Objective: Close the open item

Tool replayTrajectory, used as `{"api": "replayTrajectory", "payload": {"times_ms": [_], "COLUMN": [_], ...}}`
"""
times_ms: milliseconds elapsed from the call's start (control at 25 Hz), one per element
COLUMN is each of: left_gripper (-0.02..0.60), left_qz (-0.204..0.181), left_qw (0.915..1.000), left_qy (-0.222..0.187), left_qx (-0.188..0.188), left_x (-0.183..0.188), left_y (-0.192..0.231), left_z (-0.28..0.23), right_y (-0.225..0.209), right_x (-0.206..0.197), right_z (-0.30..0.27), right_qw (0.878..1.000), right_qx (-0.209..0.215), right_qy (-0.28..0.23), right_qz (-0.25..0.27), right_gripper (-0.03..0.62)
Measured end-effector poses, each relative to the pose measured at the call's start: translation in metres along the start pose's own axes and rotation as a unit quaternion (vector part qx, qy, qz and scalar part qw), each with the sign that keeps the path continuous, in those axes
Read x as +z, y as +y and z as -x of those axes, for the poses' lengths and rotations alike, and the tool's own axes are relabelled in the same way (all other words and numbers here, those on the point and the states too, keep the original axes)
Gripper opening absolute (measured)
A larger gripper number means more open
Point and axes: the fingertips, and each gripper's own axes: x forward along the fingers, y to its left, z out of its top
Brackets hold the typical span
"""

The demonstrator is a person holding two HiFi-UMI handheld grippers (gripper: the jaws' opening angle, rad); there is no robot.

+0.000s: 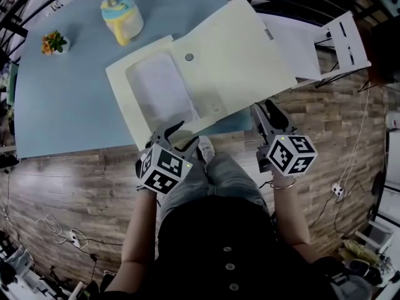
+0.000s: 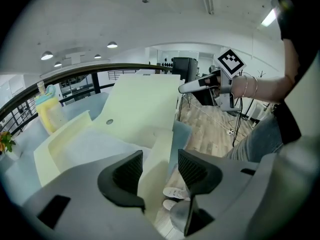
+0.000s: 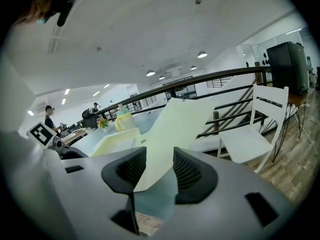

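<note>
Cream snap-button document folder lies open on the pale blue desk, flap overhanging the near edge; left tongs and right tongs both released, straddling that edge, unclamped; closing not started.

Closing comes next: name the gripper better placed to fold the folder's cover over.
Likely right: the right gripper, open, straddles a corner of the cover; the left gripper straddles the pocket side.

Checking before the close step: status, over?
Left hand-held gripper open, right hand-held gripper open, both at near edge of folder. Folder lies open. Bottle and plant stand apart from it.
</note>
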Motion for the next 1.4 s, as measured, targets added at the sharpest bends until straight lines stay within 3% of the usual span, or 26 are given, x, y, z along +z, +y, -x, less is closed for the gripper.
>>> {"api": "replayTrajectory", "payload": {"times_ms": [600, 1040, 1400], "left_gripper": [0.179, 0.172, 0.172], "left_qz": [0.013, 0.028, 0.035], "left_qw": [0.9996, 0.999, 0.9987], "left_qy": [0.024, 0.026, 0.03], "left_qx": [0.012, 0.021, 0.019], "left_x": [-0.005, -0.006, -0.006], "left_y": [0.004, 0.005, 0.005], "left_z": [-0.014, -0.016, -0.015], "right_y": [-0.05, -0.064, -0.054], "right_x": [0.001, 0.014, 0.025], "right_z": [-0.009, -0.031, -0.037], "right_qw": [0.998, 0.997, 0.997], "right_qx": [-0.041, -0.027, 0.002], "right_qy": [-0.009, -0.03, -0.039], "right_qz": [-0.041, -0.069, -0.068], "right_gripper": [0.167, 0.183, 0.122]}}
